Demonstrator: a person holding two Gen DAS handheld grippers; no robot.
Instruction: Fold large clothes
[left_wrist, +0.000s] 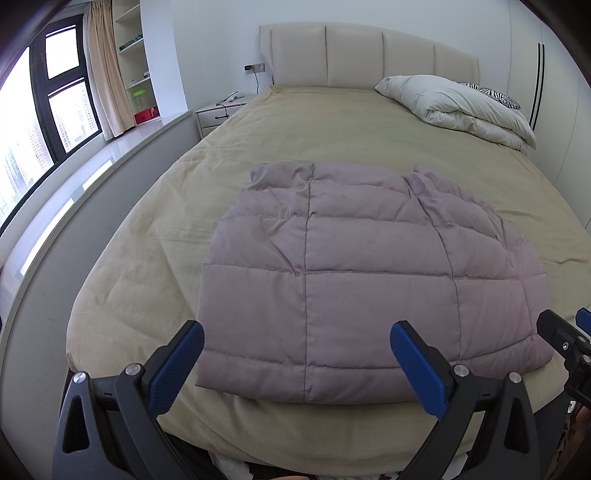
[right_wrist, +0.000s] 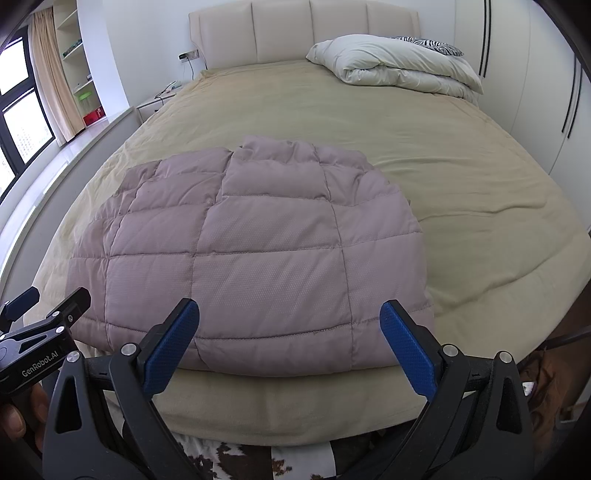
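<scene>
Jacket (right_wrist: 255, 254) unlabelled; tongs (right_wrist: 22, 332) marked "GenRobot.AI"

Quilted matt jacket (left_wrist: 332, 266) – soft cloth bedspread (left_wrist: 155, 266); leathery smooth headboard (left_wrist: 354, 55).

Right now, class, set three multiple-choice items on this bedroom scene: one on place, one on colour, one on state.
1. Where does the folded duvet lie?
A. by the headboard
B. on the floor
C. on the nightstand

2. What colour is the quilted jacket?
A. green
B. dusty pink
C. black

3. How is the left gripper?
A. shut on the jacket
B. open, holding nothing
C. out of view

Answers:
1 A, it sits at the bed's far right corner.
2 B, its pink panels show against the beige bedspread.
3 B, its blue pads stand wide apart.
</scene>
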